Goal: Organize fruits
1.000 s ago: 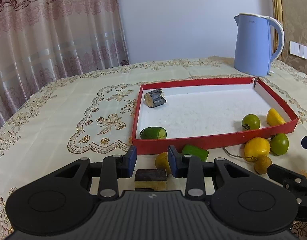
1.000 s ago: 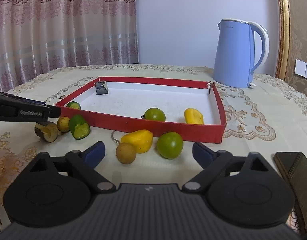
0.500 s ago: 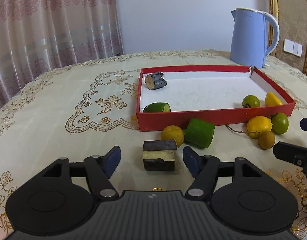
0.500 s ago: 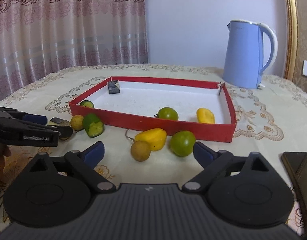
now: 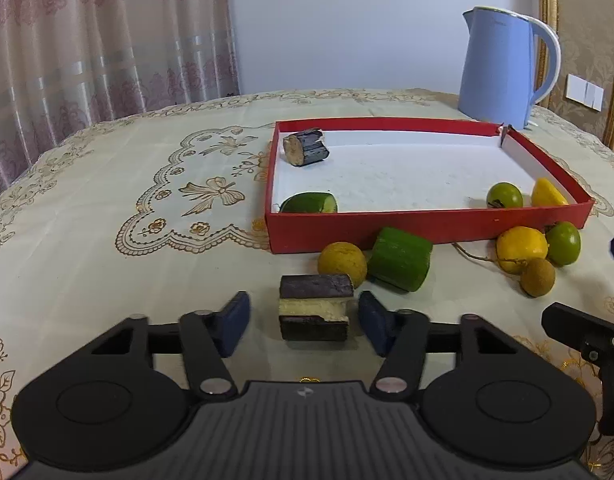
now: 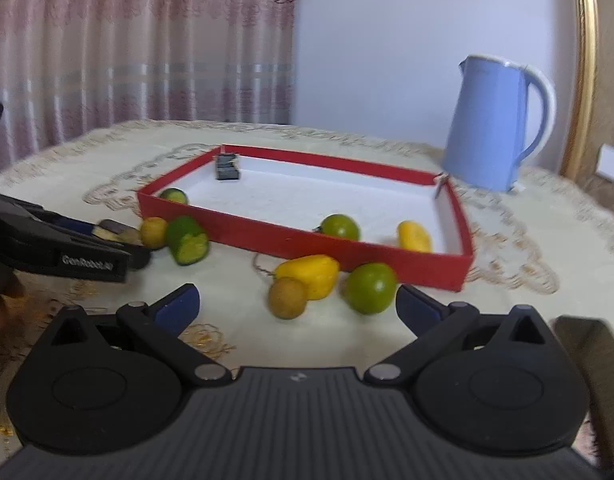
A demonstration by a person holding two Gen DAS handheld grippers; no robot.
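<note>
A dark purple cane piece (image 5: 315,308) with a pale cut face lies on the tablecloth. My left gripper (image 5: 305,316) straddles it, its jaws closing, with a gap still showing on the left side. The red tray (image 5: 427,222) holds another cane piece (image 5: 305,147), a green cut piece (image 5: 309,203), a green fruit (image 5: 504,195) and a yellow fruit (image 5: 547,196). My right gripper (image 6: 297,300) is opening wide and holds nothing. Just ahead of it lie a brown fruit (image 6: 287,297), a yellow fruit (image 6: 309,274) and a green fruit (image 6: 371,288).
A small yellow fruit (image 5: 342,258) and a green chunk (image 5: 401,259) lie in front of the tray's near wall. A blue kettle (image 5: 503,68) stands behind the tray at the right. A dark flat object (image 6: 587,344) lies at my right gripper's right side.
My left gripper let go of the dark cane piece, which now rests on the cloth, and its jaws have narrowed again around it. The right jaws widened a little.
</note>
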